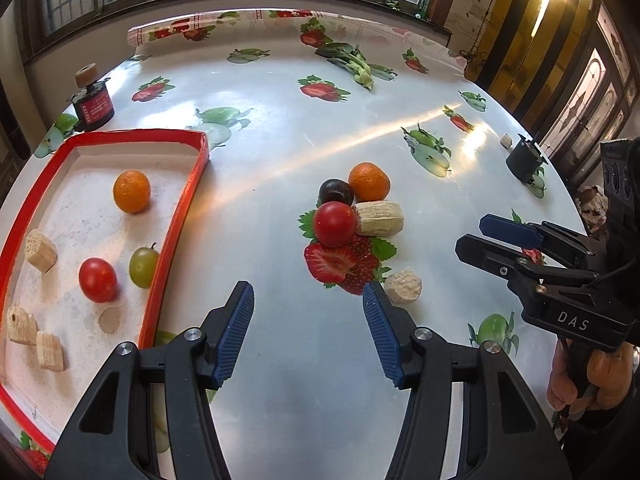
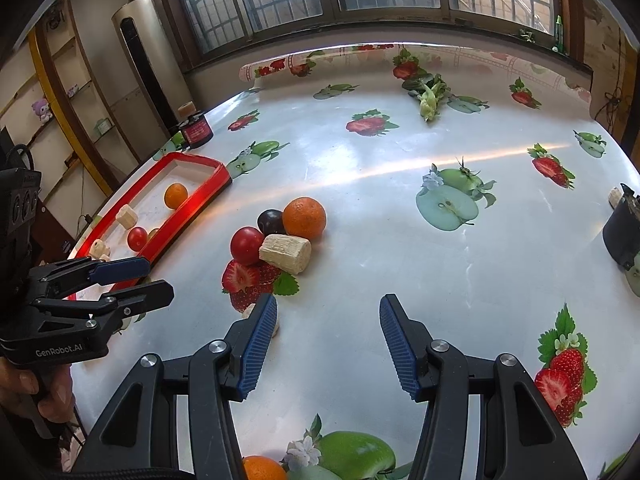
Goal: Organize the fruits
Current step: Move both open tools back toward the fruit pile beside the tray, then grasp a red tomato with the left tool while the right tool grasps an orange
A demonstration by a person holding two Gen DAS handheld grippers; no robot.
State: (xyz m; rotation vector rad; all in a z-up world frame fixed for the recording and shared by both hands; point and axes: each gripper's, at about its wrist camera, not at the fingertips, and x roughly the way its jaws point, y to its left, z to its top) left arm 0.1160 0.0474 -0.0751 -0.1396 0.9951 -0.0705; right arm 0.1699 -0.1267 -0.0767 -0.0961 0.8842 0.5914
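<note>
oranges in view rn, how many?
3. One orange in the red tray; one orange in the table's middle cluster, touching the dark plum; one orange at the right wrist view's bottom edge, partly cut off. More may be hidden.

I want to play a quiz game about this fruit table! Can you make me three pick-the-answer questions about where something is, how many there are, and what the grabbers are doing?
1. Where is the green grape?
A. inside the red tray
B. beside the leafy greens
C. on the black pot

2. How many red tomatoes are inside the tray?
A. none
B. one
C. three

3. How is the left hand-held gripper?
A. shut on an orange
B. shut on a tomato
C. open, holding nothing

Answers: 1 A, the grape lies against the tray's inner wall. 2 B, one tomato in the tray; the other tomato is on the table. 3 C, only bare table shows between its fingers.
</note>
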